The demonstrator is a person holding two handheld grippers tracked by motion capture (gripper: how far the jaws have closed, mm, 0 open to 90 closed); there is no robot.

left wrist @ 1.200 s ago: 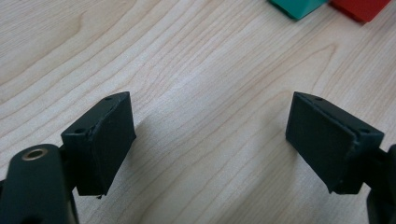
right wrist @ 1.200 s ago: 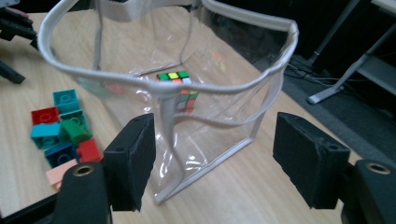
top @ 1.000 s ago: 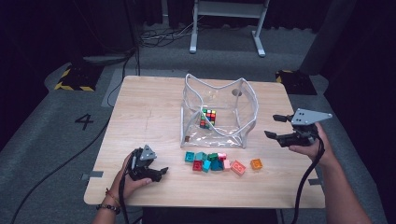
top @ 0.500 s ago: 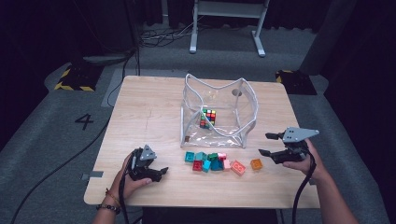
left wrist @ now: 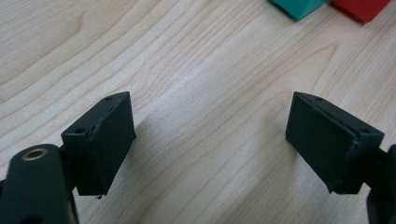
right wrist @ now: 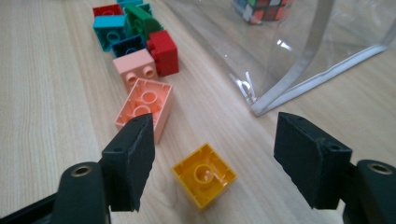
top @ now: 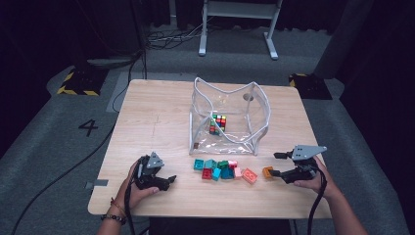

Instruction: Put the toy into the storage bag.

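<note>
My right gripper [top: 275, 164] [right wrist: 215, 128] hovers low over the table's front right, open. A yellow brick [top: 267, 172] [right wrist: 204, 175] lies upside down on the wood just below and between its jaws, untouched. To the left runs a row of bricks: a salmon one [top: 249, 175] [right wrist: 144, 107], a pink one [right wrist: 137, 67], a red one [right wrist: 163, 51], and teal and green ones [top: 215, 166]. My left gripper [top: 168, 182] [left wrist: 210, 107] rests open on bare wood at the front left, nothing between its jaws.
A clear plastic bag with a white rim [top: 192, 132] stands open behind the bricks, with a Rubik's cube [top: 218, 123] [right wrist: 261, 9] inside it. The bag's corner [right wrist: 261, 109] lies close to my right gripper. The table [top: 156, 112] ends just behind both hands.
My right gripper has come down from beside the bag to just above the table, over the yellow brick. Its jaws have stayed open. The left gripper has not moved.
</note>
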